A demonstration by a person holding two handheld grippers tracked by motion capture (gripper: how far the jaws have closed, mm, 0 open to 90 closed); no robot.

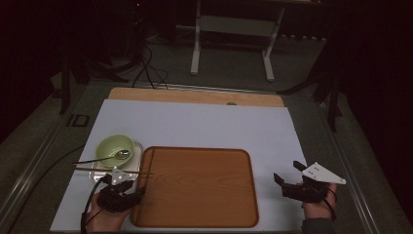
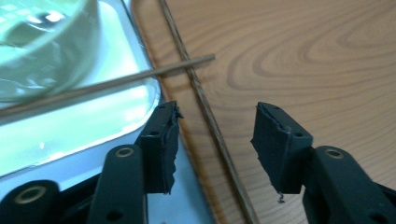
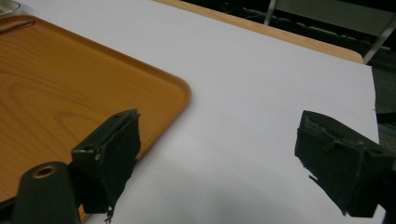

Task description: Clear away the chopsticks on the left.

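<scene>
Left gripper point(image 1: 127, 191) sits at the lower left of the high view, at the left edge of the wooden tray point(image 1: 195, 187). Jaws apart, nothing between the pads. In the left gripper view the jaws point(image 2: 215, 140) straddle the tray's raised rim, and one thin wooden stick, probably a chopstick point(image 2: 112, 84), lies ahead of them. It runs from the left edge of the frame across the metal dish point(image 2: 88, 121) and ends on the tray rim at upper centre, clear of both pads.

In the high view the chopsticks point(image 1: 109, 169) lie nearly level across the dish point(image 1: 137, 148), tips toward the tray. A pale green bowl point(image 1: 115, 150) stands in the dish at centre left, with a dark spoon-like item inside; too dim to identify.

Right gripper point(image 1: 292, 183) is at the lower right of the high view, over the white sheet point(image 1: 195, 124) that covers the worktop, just right of the tray. In the right gripper view its jaws point(image 3: 217, 154) stand wide apart and empty, the tray corner point(image 3: 177, 88) at the left.
</scene>
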